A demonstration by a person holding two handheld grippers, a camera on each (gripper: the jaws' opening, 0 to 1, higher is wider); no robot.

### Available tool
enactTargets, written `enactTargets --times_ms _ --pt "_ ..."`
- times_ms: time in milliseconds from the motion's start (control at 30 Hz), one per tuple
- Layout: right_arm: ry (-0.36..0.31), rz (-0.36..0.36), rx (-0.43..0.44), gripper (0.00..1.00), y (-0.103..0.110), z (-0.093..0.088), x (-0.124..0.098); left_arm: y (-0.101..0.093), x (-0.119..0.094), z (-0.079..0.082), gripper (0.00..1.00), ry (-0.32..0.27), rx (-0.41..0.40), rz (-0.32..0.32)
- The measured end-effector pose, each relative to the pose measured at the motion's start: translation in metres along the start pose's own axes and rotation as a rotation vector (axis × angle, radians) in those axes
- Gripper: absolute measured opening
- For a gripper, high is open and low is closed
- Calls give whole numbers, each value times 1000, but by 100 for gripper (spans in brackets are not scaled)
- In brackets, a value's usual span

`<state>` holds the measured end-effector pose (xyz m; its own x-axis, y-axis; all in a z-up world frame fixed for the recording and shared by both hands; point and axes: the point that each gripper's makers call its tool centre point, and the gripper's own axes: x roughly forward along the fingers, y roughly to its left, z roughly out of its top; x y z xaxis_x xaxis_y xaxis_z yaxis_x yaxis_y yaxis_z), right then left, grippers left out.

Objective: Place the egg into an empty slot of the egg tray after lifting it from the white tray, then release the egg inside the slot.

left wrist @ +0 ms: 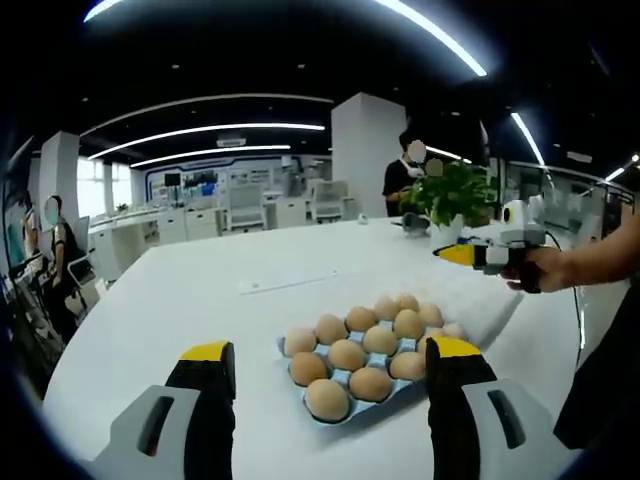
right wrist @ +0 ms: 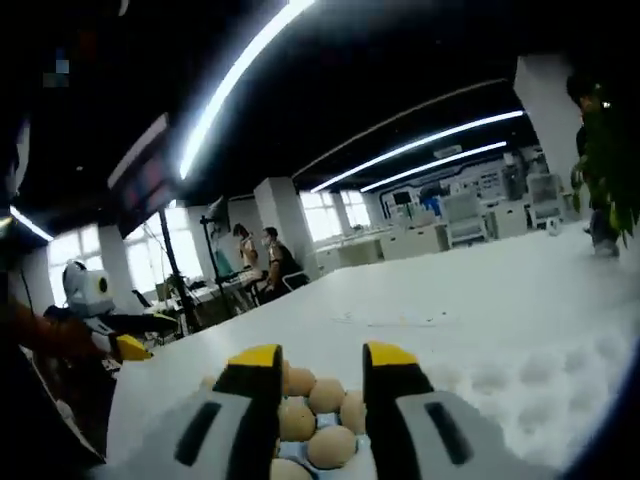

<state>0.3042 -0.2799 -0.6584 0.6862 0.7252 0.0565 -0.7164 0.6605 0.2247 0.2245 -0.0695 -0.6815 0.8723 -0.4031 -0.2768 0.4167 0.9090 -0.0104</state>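
Two handheld grippers hover over a white table point(left wrist: 200, 290) where a blue egg tray point(left wrist: 345, 415) sits packed with brown eggs point(left wrist: 347, 354). The left gripper point(left wrist: 330, 365) hangs low before the tray with its jaws spread wide and nothing between them. The right gripper point(right wrist: 320, 365), seen from the left gripper view as a yellow-tipped tool in a hand point(left wrist: 545, 268) beyond the tray, also appears parted and empty, its jaws framing the eggs below. The white tray point(left wrist: 490, 305) lies just behind the egg tray; whether an egg rests on it cannot be told.

The risk, by the look of it, is crowding: the eggs sit touching, so jaws lowered carelessly could knock or crack a neighbour, and an empty slot is hard to make out. A potted plant point(left wrist: 455, 195) stands farther back, and people point(right wrist: 265, 260) occupy the office beyond, well apart from the work.
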Motion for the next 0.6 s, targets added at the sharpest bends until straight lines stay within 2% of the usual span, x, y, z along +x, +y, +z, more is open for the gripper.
enactTargets --times_ms 33,100,167,200,233,267,300,333,367,467,600 --pt "-26 20 -41 42 9 9 -3 -1 -2 0 79 -3 2 -1" --pt "-61 56 -28 55 21 20 -7 -4 -5 0 79 -5 7 -5" --pt "-118 71 15 86 29 32 -10 -8 -8 0 79 -6 13 -12" --pt "-149 54 66 100 29 37 -13 -9 -9 0 79 -7 14 -13" --pt "-125 57 140 94 30 32 -19 -12 -11 1 79 -11 17 -22" --pt "-137 102 182 99 36 34 -20 -15 -13 2 79 -15 20 -29" --pt "-145 126 197 98 41 35 -22 -17 -14 3 80 -17 23 -33" --pt "-125 125 153 100 44 28 -26 -20 -16 3 80 -22 27 -40" --pt "-100 136 148 100 48 23 -29 -22 -18 3 80 -23 30 -44" --pt "-75 183 186 100 63 13 -37 -23 -22 3 80 -28 35 -45" --pt "-155 215 291 100 72 28 -46 -28 -26 1 80 -27 37 -51"
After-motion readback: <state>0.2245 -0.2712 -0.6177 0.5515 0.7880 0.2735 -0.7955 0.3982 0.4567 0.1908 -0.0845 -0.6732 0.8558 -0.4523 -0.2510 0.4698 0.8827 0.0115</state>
